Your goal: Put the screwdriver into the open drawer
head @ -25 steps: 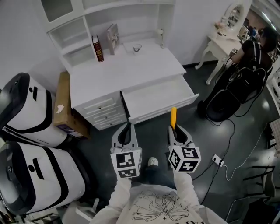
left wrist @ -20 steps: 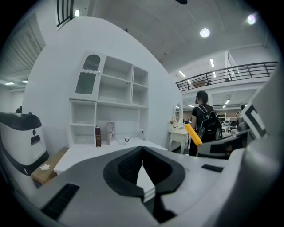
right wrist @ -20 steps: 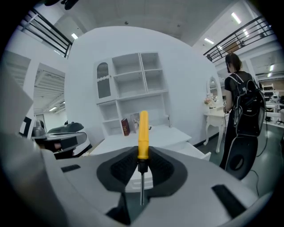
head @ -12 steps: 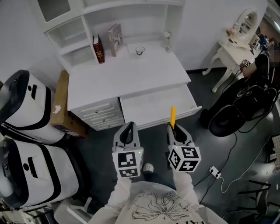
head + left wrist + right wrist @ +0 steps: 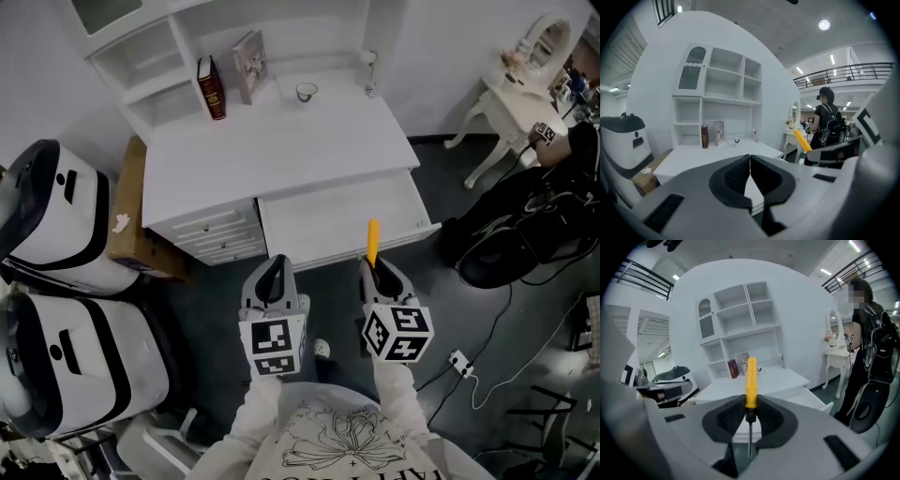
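Note:
My right gripper point(image 5: 377, 267) point(image 5: 750, 405) is shut on a screwdriver point(image 5: 372, 242) point(image 5: 750, 380); its yellow handle sticks out forward past the jaws and its thin metal shaft runs back between them. The handle tip reaches over the front edge of the open drawer point(image 5: 339, 217) point(image 5: 801, 399), a white, empty-looking tray pulled out from the white desk point(image 5: 272, 145). My left gripper point(image 5: 271, 278) point(image 5: 749, 161) is shut with nothing in it, hanging over the dark floor in front of the small drawer stack point(image 5: 216, 239). The yellow handle point(image 5: 802, 140) also shows at the right of the left gripper view.
On the desk stand a dark red book point(image 5: 211, 88), a second book point(image 5: 249, 66), a small cup point(image 5: 306, 92) and a slim bottle point(image 5: 370, 70). White-and-black machines point(image 5: 61, 225) and a cardboard box point(image 5: 127, 216) sit at the left. A black chair point(image 5: 525, 216), cables and a person are at the right.
Both grippers have moved forward toward the desk. The screwdriver's handle tip now reaches the open drawer's front edge. Both jaws look unchanged.

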A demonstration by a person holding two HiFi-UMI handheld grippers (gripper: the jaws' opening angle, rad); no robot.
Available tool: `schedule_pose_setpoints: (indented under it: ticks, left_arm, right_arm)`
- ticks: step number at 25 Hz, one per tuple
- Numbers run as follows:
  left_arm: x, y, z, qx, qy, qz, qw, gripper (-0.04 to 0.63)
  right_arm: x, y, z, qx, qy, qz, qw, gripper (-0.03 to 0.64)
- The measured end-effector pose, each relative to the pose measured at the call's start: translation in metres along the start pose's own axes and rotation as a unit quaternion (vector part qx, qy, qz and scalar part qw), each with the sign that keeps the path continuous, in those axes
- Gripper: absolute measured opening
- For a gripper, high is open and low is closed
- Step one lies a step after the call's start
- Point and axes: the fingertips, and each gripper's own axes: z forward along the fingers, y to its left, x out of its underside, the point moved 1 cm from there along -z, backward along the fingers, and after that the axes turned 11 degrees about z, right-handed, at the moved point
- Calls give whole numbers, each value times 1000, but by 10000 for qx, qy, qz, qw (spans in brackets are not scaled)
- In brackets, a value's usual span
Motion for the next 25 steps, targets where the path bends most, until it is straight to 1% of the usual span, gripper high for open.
schedule_pose_setpoints:
  ticks: [9, 18, 25]
  left_arm:
    - [1, 9, 45, 27, 107, -11, 9999, 6]
    - [-11, 28, 113, 172, 142, -4, 9998, 6]
    - [-15, 41, 166, 325, 275, 0, 9991, 6]
  right_arm:
    - [-12, -15, 40, 43, 105, 27, 9999, 69]
    - [-40, -22, 102, 77, 137, 27, 9999, 69]
    - [-57, -29, 152, 153, 281, 76, 9995, 69]
